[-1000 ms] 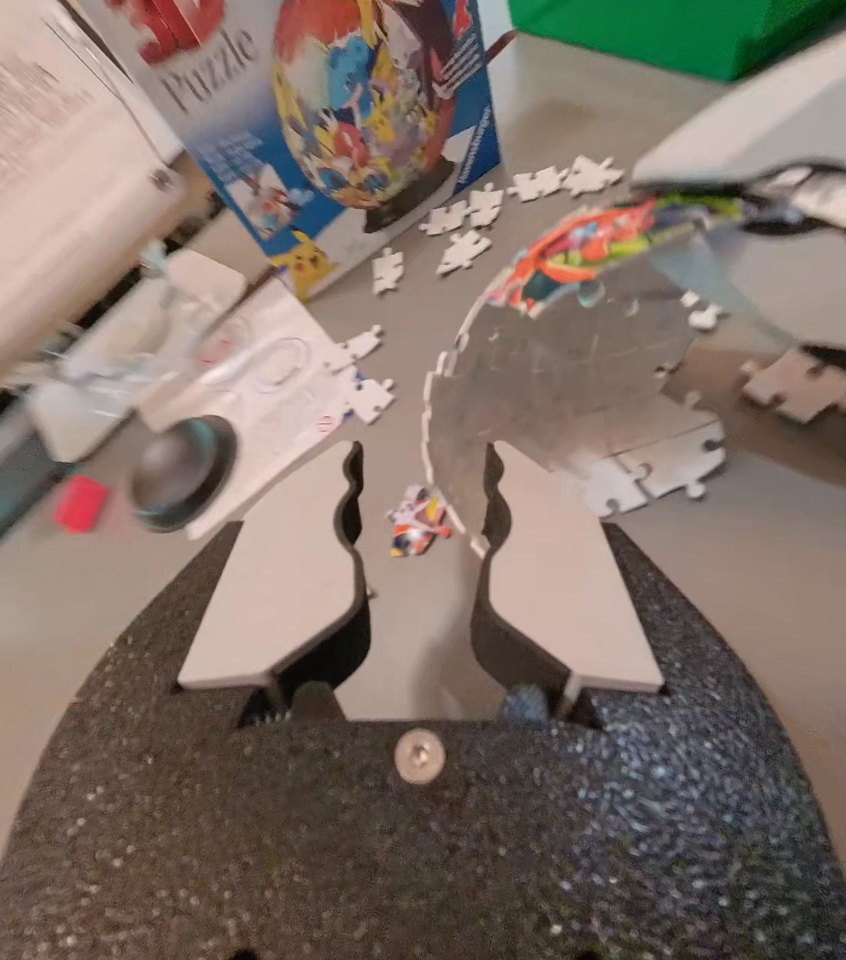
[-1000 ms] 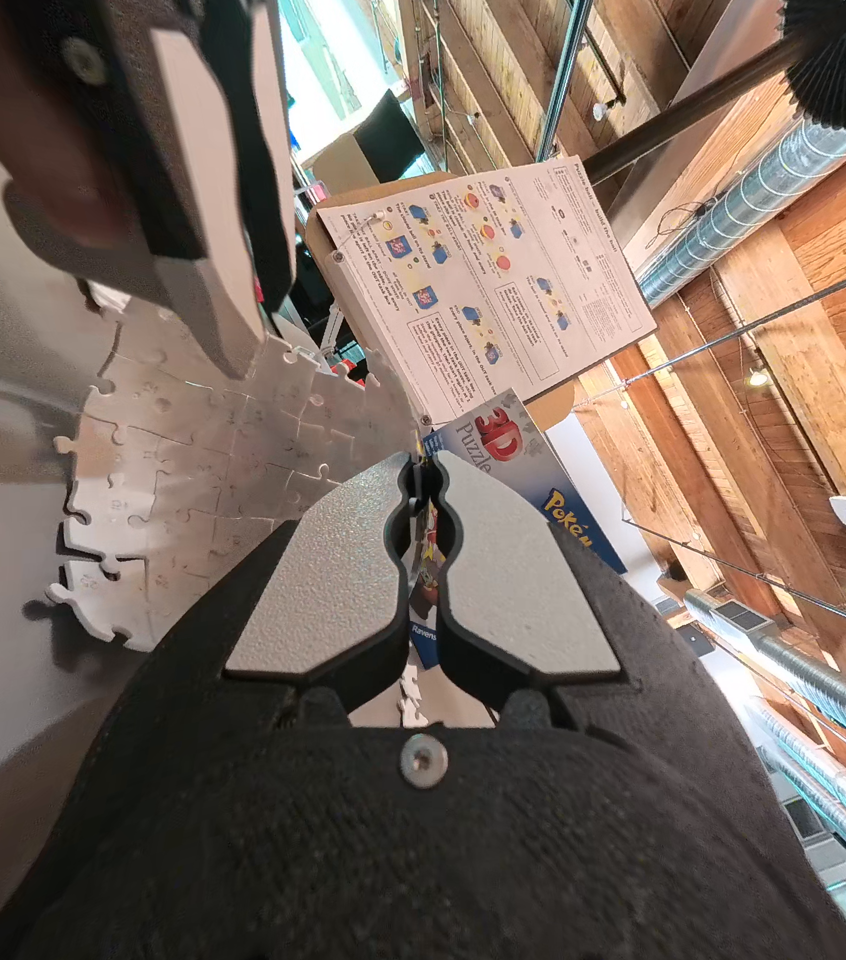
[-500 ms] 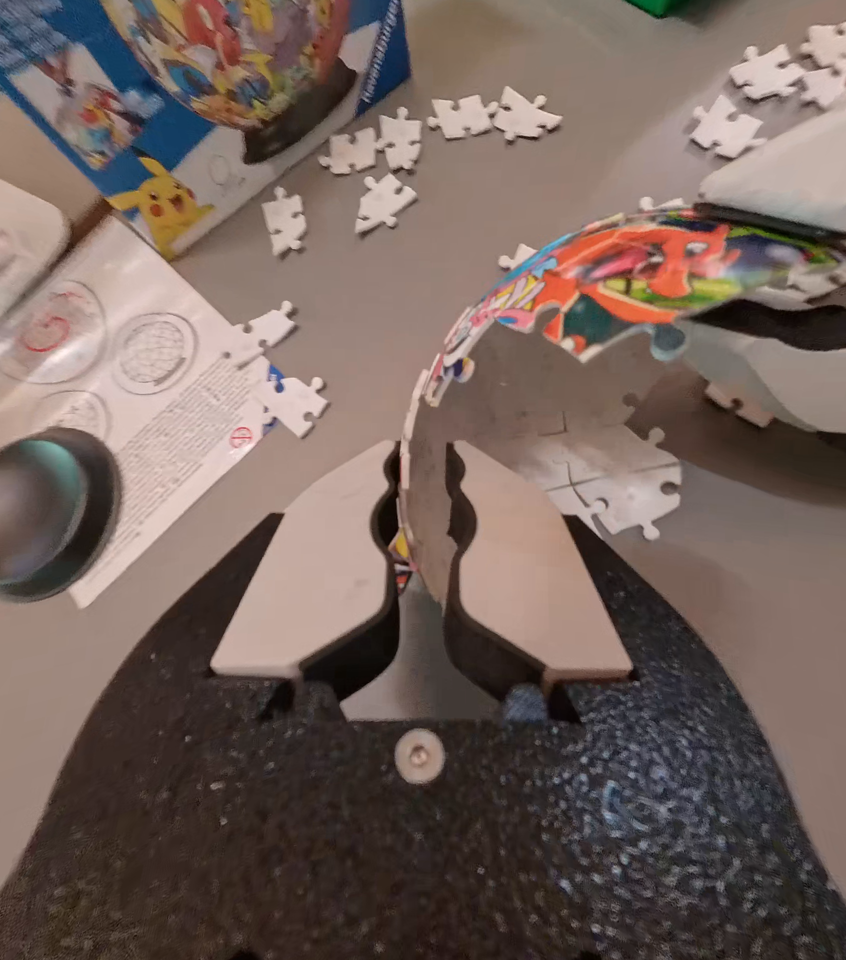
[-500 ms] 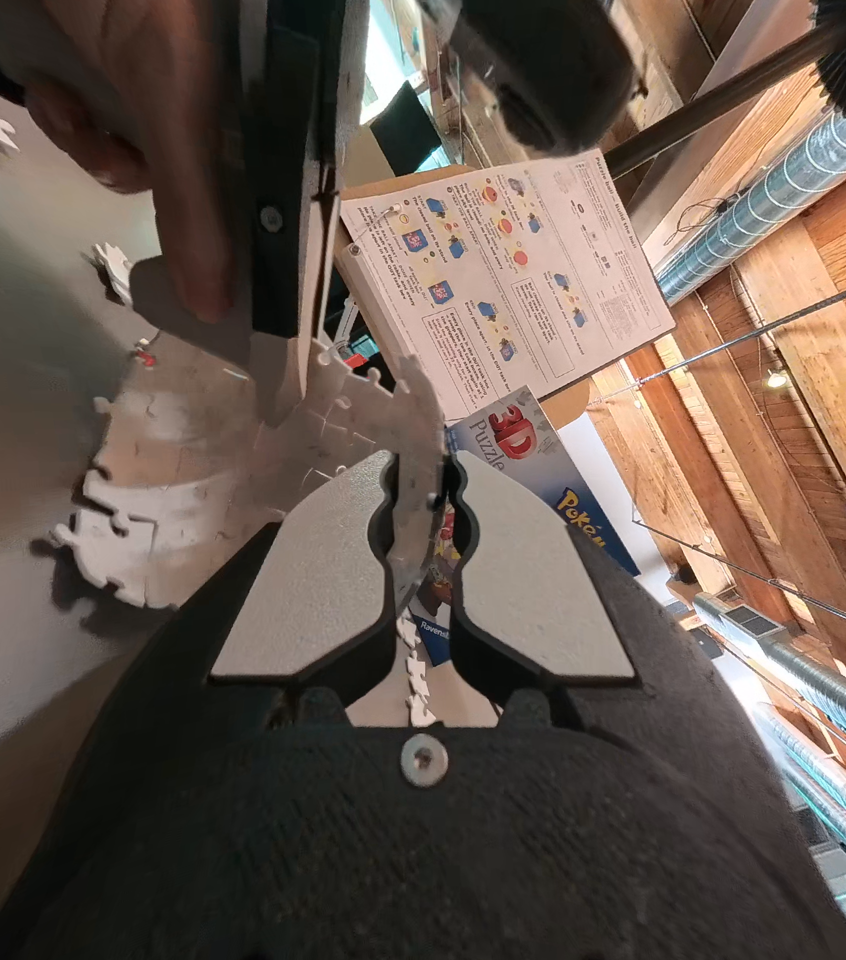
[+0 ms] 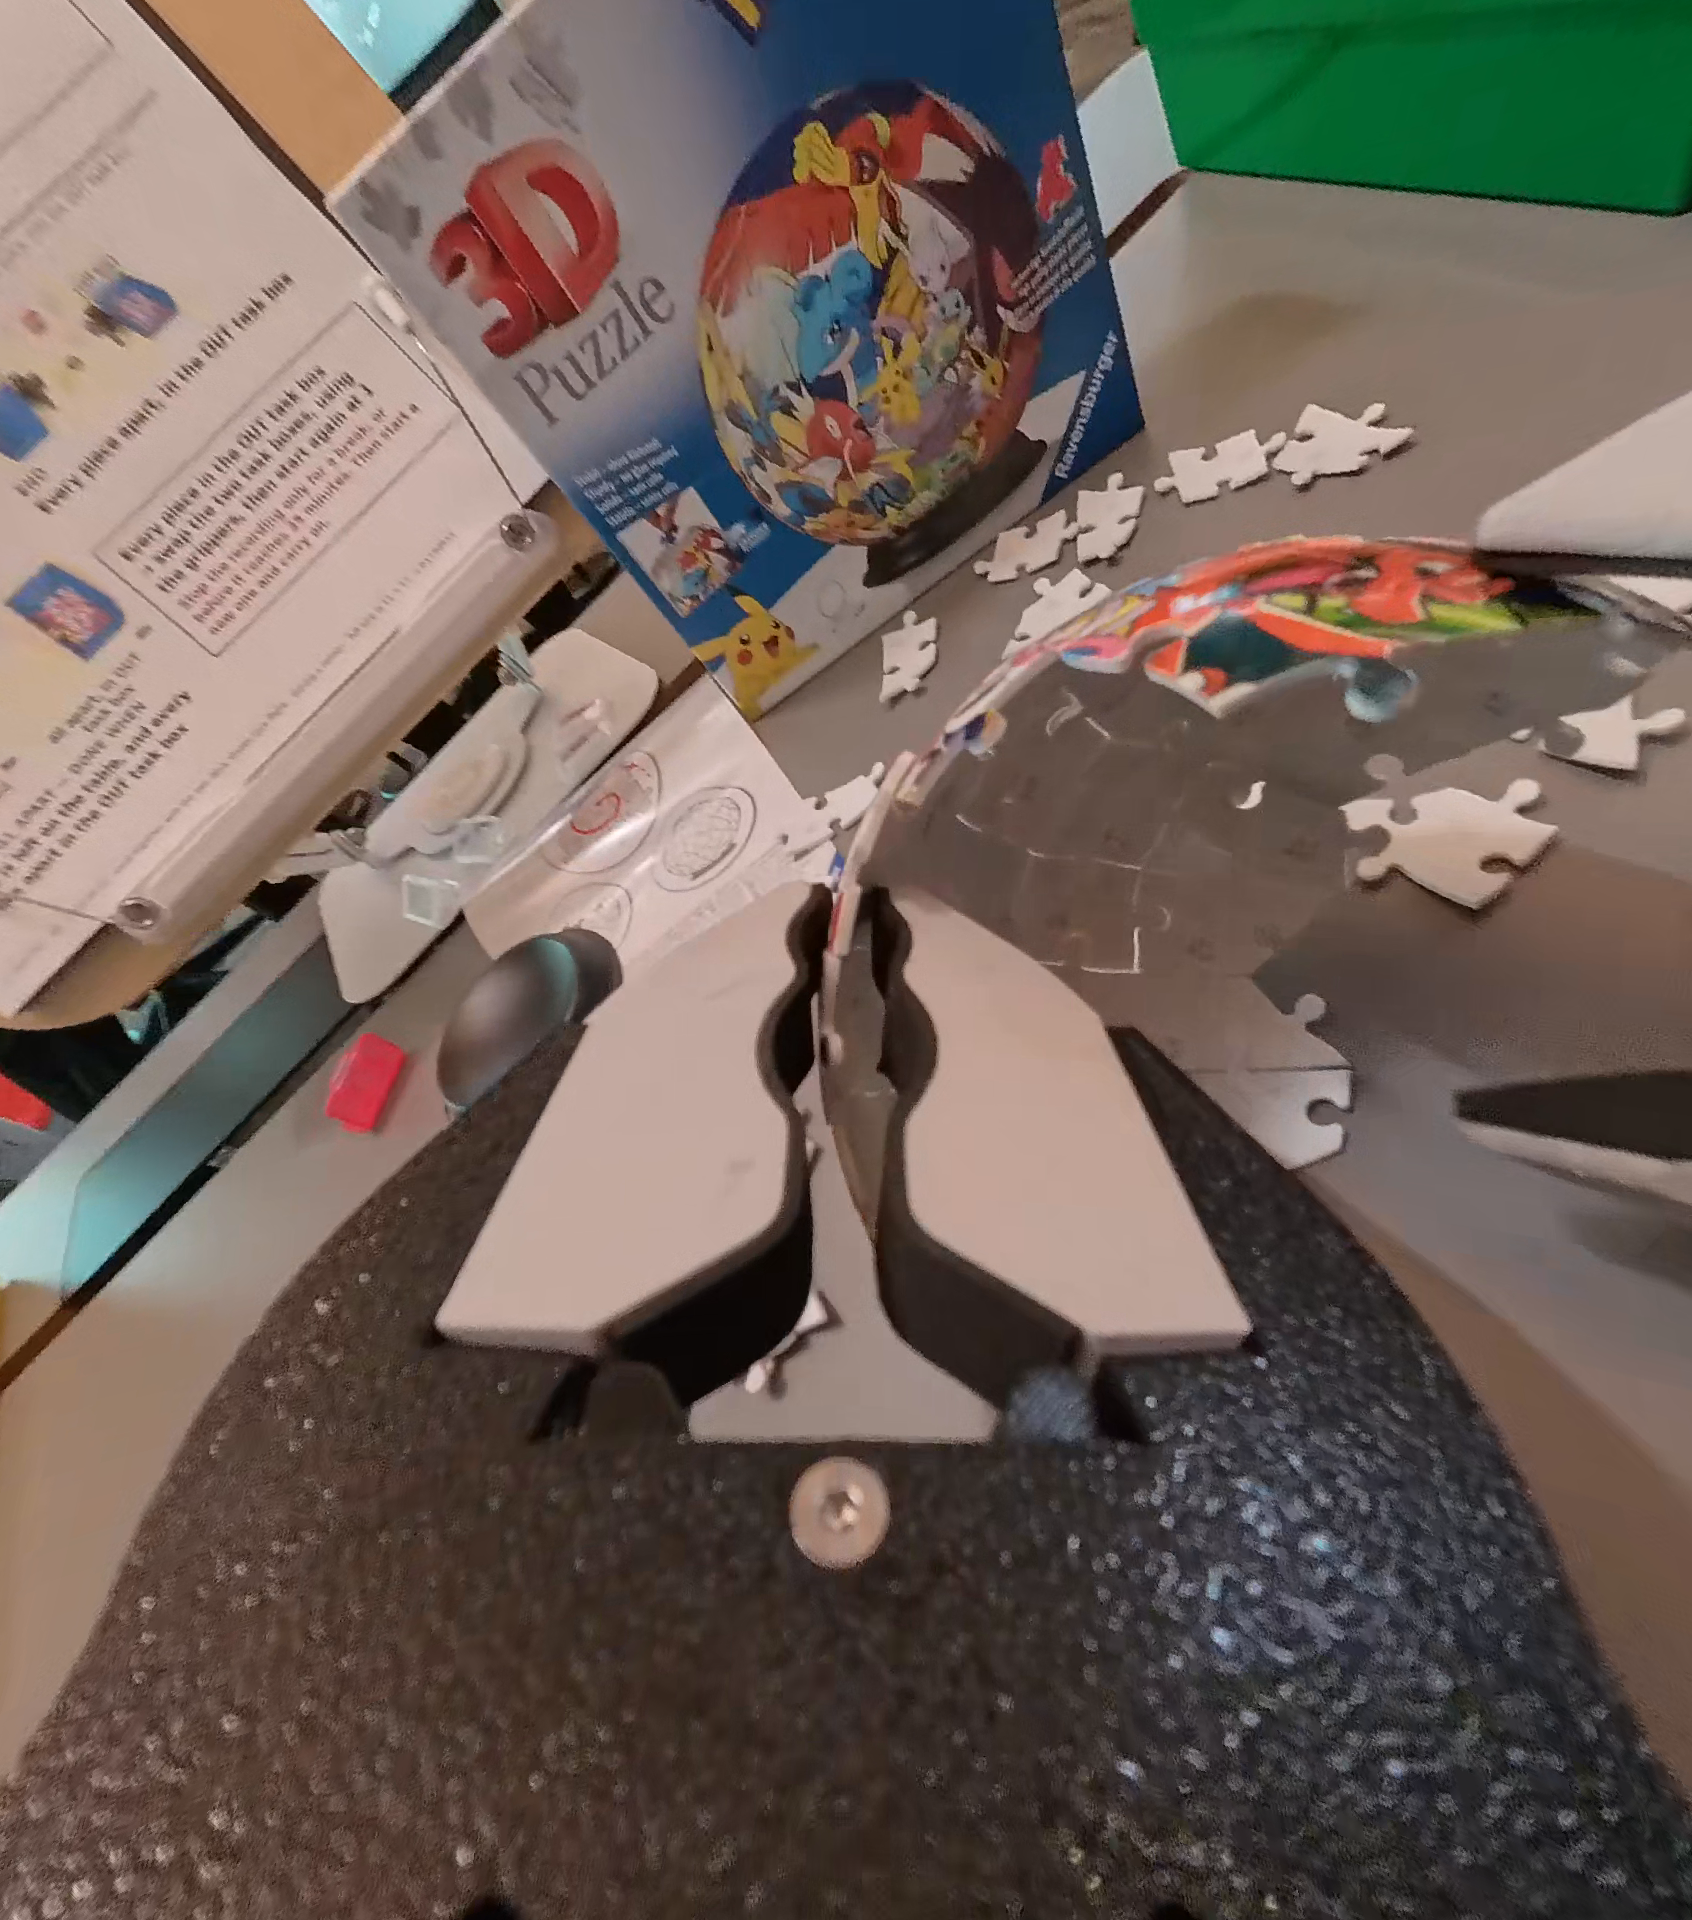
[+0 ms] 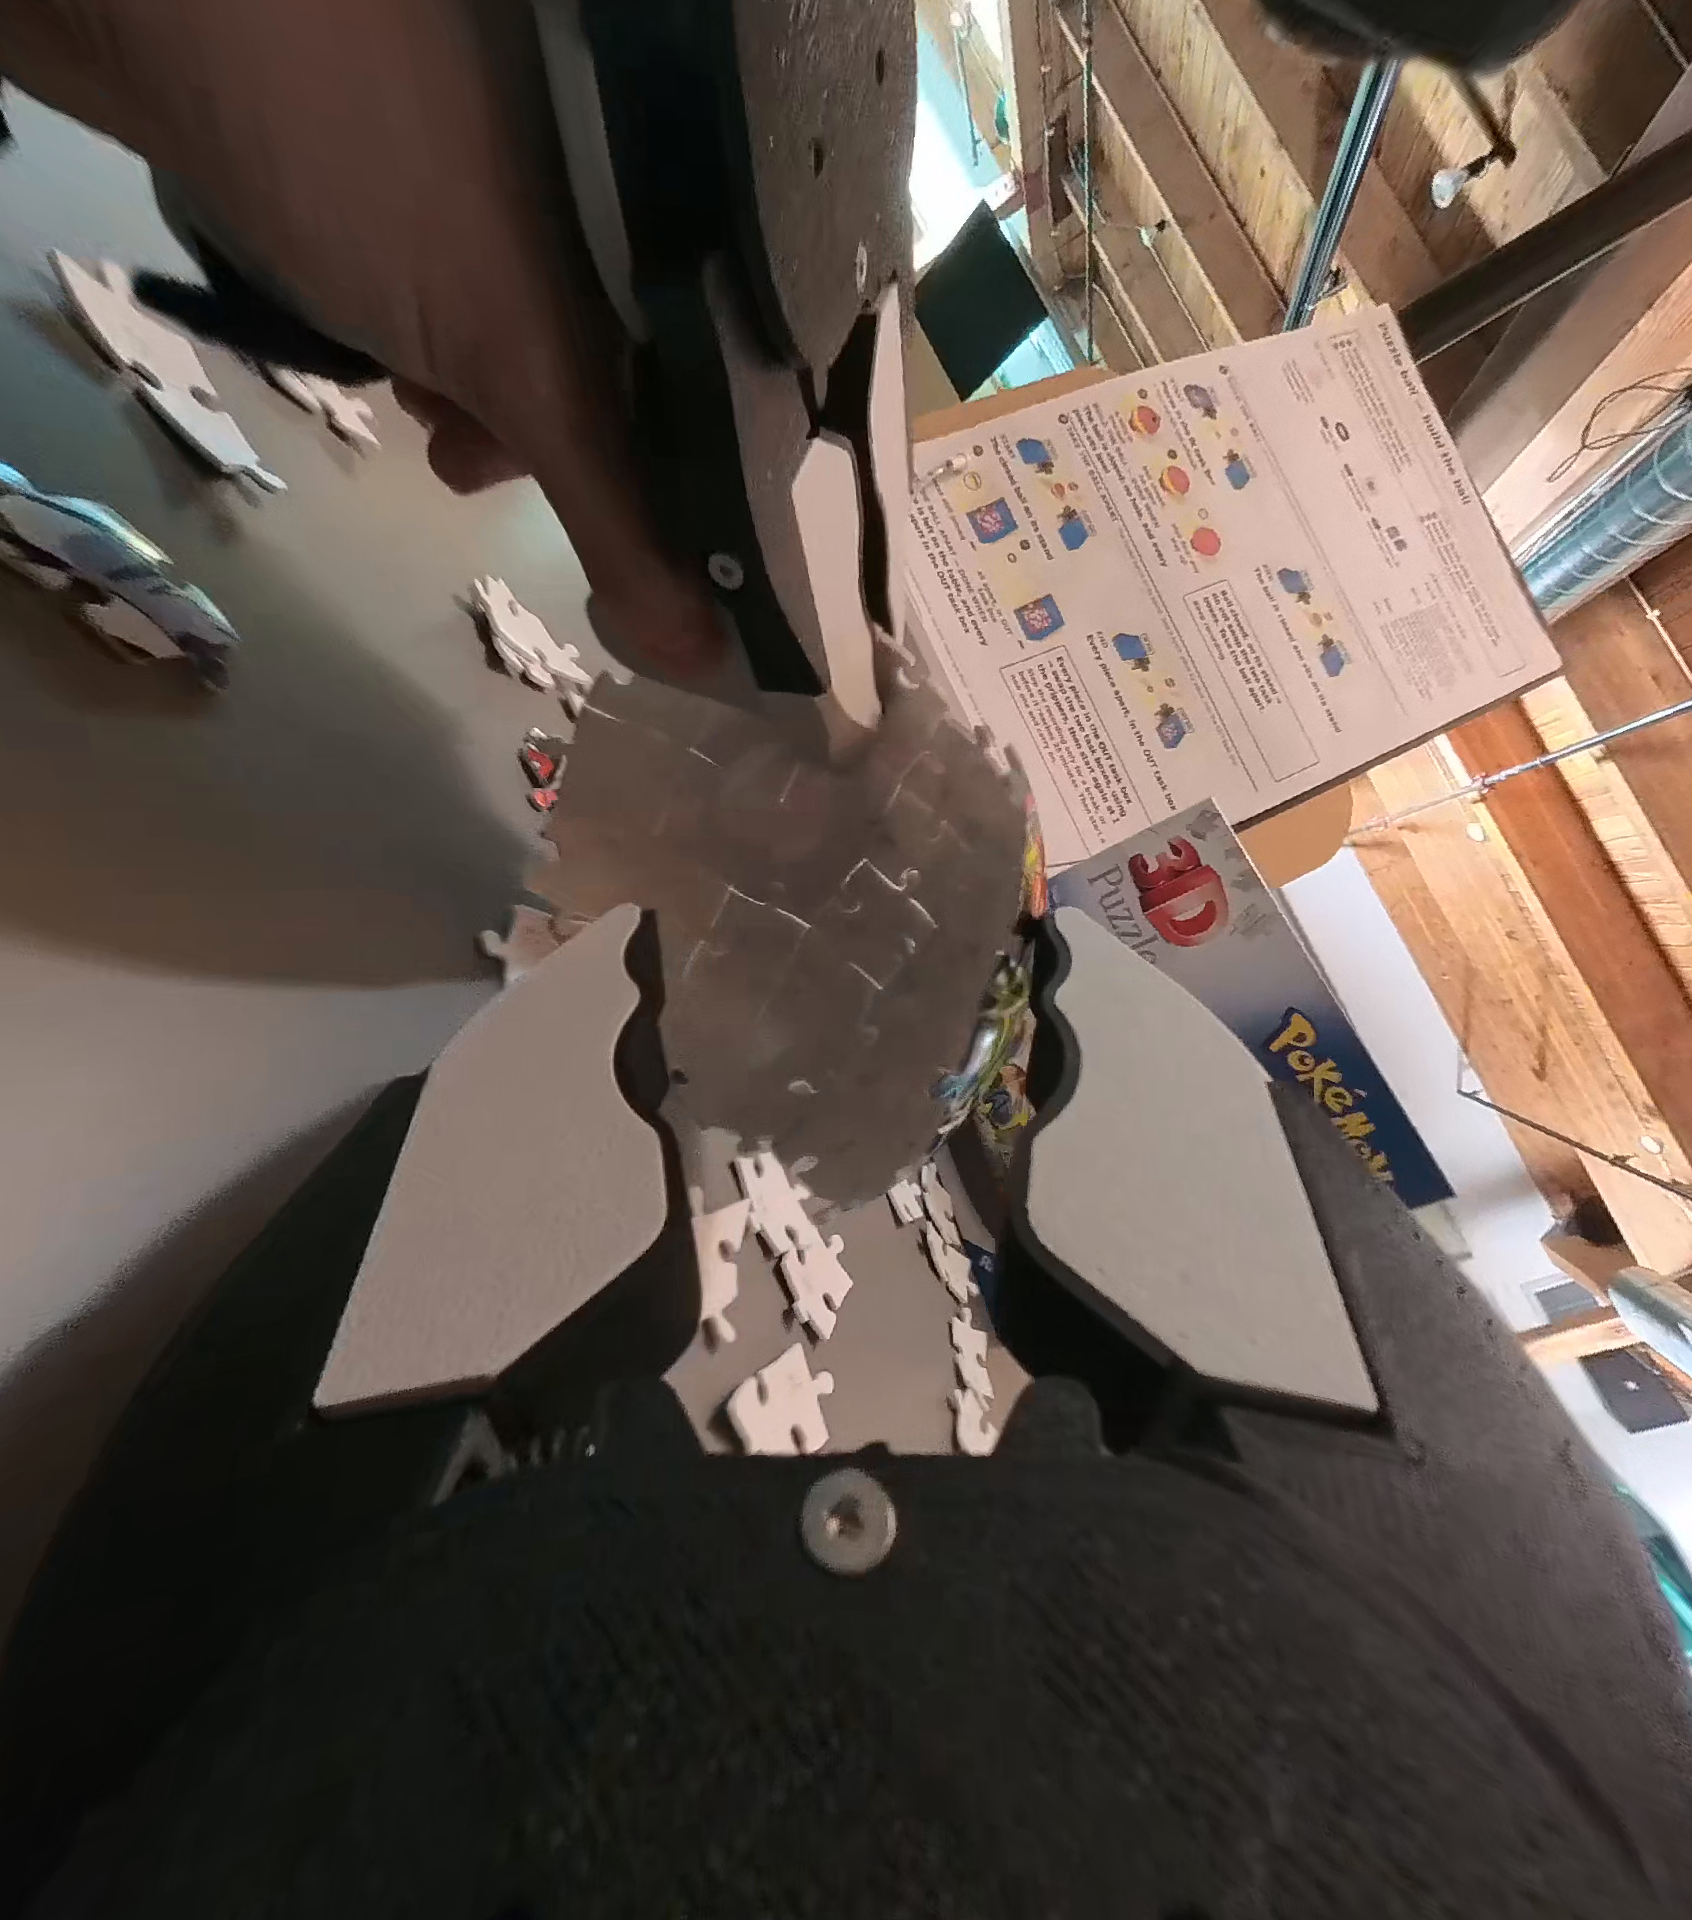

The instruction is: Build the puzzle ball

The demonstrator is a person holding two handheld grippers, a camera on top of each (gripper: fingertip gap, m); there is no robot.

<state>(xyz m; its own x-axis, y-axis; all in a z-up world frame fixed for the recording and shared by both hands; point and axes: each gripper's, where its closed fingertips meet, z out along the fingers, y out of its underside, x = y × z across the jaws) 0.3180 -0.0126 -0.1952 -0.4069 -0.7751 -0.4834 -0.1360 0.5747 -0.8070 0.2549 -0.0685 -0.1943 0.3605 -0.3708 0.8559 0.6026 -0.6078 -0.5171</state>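
While the left gripper (image 5: 857,935) is pinched shut on the near edge of the curved puzzle shell (image 5: 1133,831), the shell arcs up and away from its tips, grey inside facing down and the coloured printed side on top. At the far right of the left wrist view, the right gripper's two fingers (image 5: 1652,488) show one above and one below the shell's far rim, with a clear gap between them. Seen from the right wrist view, the right gripper (image 6: 837,935) stands wide open, its fingers well apart, and the shell (image 6: 800,894) sits in the gap between them; whether either finger touches it cannot be told. Beyond the shell in that view, the left gripper (image 6: 847,717) comes down from above with a hand (image 6: 530,343) around its body, its tips closed on the shell's far edge. Ahead of the left gripper, loose white puzzle pieces (image 5: 1060,540) lie scattered on the grey table (image 5: 1444,343), some just beside the shell and one piece (image 5: 1450,842) under its right side. Further ahead and to the left stands the blue puzzle box (image 5: 769,343), upright, with a printed instruction sheet (image 5: 146,468) on a board to its left. A dark round stand (image 5: 520,997) lies just left of the left gripper's fingers, near a small red object (image 5: 364,1081). A green bin (image 5: 1465,94) sits far ahead to the right.
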